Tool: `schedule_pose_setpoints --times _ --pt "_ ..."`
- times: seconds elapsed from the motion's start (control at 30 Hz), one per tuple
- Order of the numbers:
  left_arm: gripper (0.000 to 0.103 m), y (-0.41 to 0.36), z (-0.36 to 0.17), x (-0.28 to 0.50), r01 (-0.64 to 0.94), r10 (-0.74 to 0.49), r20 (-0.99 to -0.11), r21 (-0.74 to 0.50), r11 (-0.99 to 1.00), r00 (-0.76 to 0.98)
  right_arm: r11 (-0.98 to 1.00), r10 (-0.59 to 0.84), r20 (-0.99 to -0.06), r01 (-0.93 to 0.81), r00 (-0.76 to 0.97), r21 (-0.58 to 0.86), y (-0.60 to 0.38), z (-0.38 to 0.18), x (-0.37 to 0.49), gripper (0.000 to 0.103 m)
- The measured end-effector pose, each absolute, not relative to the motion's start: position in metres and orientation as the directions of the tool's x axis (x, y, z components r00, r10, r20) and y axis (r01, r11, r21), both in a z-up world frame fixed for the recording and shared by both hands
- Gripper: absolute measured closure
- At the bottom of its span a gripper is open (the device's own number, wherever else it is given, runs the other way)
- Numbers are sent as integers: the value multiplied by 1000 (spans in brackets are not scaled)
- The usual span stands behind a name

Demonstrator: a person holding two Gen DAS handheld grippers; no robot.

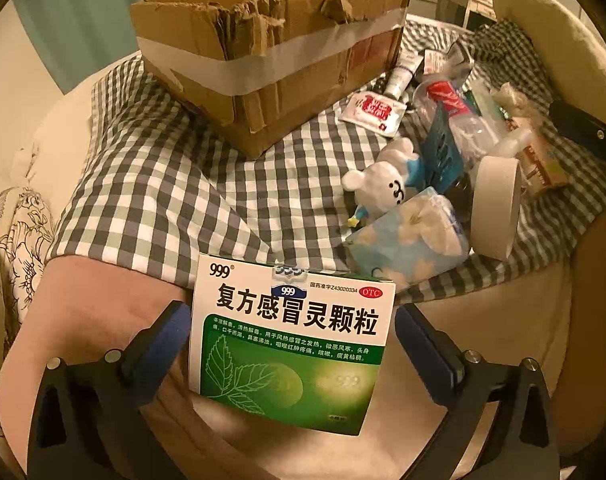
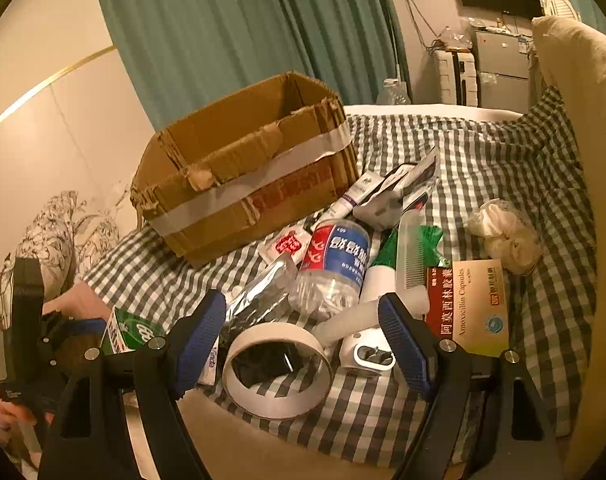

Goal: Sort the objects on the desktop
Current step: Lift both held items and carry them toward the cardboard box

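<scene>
My left gripper (image 1: 293, 330) is shut on a green and white 999 medicine box (image 1: 291, 344), held upright above the near edge of the checked cloth (image 1: 163, 184). The same box (image 2: 133, 332) and left gripper (image 2: 55, 344) show at the lower left of the right wrist view. My right gripper (image 2: 303, 328) is open and empty, its fingers either side of a white tape roll (image 2: 277, 368). An open cardboard box (image 2: 243, 176) stands at the back; it also shows in the left wrist view (image 1: 271, 44).
A pile lies on the cloth: plastic bottle (image 2: 335, 268), amoxicillin box (image 2: 469, 306), white charger (image 2: 367, 350), comb (image 2: 411, 252), tube (image 2: 353, 196), red sachet (image 2: 289, 244), crumpled tissue (image 2: 503, 232). The left wrist view adds a plush bear (image 1: 387, 182) and tissue pack (image 1: 407, 232). A cushion (image 2: 583, 120) rises on the right.
</scene>
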State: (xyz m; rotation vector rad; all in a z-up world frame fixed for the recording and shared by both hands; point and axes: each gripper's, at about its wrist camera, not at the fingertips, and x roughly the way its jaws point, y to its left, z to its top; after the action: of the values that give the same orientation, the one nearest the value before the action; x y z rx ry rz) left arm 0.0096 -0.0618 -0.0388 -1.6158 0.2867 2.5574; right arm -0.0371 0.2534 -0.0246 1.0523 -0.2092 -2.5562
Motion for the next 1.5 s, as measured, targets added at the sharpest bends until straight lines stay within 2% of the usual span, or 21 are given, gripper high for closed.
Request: schedule_pose_setpoints --times 0.1,0.23,0.3,0.37,0.47,0.6,0.63,0.87,1.0,1.13,1.3,1.5 --pt "0 -61 -43 6 -177 -44 -906 130 -976 -422 -921 -387 -688 290 -613 259 245 -35 -39 24" --pt "0 -60 -49 -3 -158 -89 -903 169 -973 -421 -921 -380 -738 302 -558 246 232 -53 -41 14" --pt "0 -60 -49 -8 -147 -85 -900 162 -976 -429 -917 -384 -752 315 -535 244 225 -58 -41 7" --pt "0 -63 -48 -12 -126 -69 -896 138 -983 -439 -921 -369 -775 312 -513 233 217 -68 -43 5" --pt "0 -66 -48 -16 -117 -57 -894 121 -986 -444 -931 -339 -821 292 -461 220 208 -86 -51 5" --pt "0 -64 -46 -14 -124 -54 -893 121 -985 -447 -929 -330 -832 308 -446 203 202 -92 -54 6" --pt "0 -64 -45 -13 -130 -49 -893 119 -984 -447 -929 -328 -835 313 -441 199 201 -94 -53 19" --pt "0 -58 -36 -4 -174 26 -891 61 -983 -454 -929 -337 -805 313 -489 199 210 -83 -47 18" --pt "0 -42 -33 4 -251 71 -876 58 -966 -476 -926 -355 -793 305 -495 224 213 -77 -47 18" --pt "0 -39 -40 1 -241 12 -882 116 -964 -472 -923 -365 -787 301 -497 238 215 -75 -46 18" --pt "0 -57 -32 -4 -220 85 -891 17 -975 -446 -919 -378 -785 301 -492 254 215 -76 -45 18" --pt "0 -55 -63 -12 -245 105 -947 -29 -969 -304 -917 -383 -786 300 -485 261 213 -77 -46 18"
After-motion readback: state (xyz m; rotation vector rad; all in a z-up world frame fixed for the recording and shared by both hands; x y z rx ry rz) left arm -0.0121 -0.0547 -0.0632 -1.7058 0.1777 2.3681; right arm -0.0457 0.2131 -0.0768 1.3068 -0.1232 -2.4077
